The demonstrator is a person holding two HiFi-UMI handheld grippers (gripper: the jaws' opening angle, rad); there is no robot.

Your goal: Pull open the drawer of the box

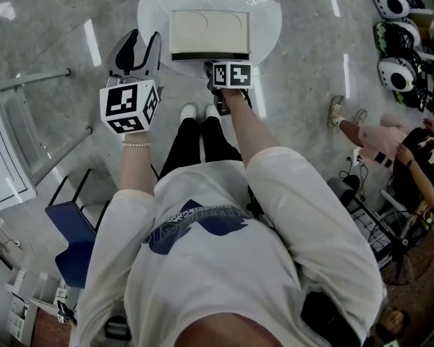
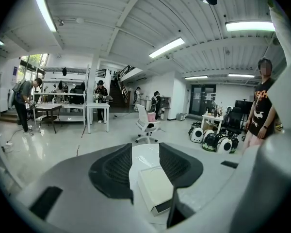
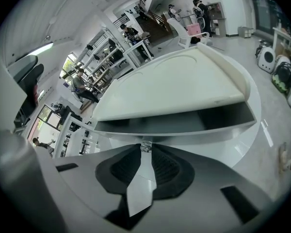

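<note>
A white box sits on a round white table. Its drawer stands slightly out, with a dark gap showing under the lid. My right gripper is at the drawer's front, its pads closed on the small metal knob. In the head view the right gripper is mostly hidden under its marker cube. My left gripper hangs to the left of the box, apart from it. It is open and holds nothing. The left gripper view shows the box beyond the left gripper.
The person's white shoes stand just in front of the table. A blue chair is at the lower left and a metal frame to the left. Another person sits at the right, near several round carriers.
</note>
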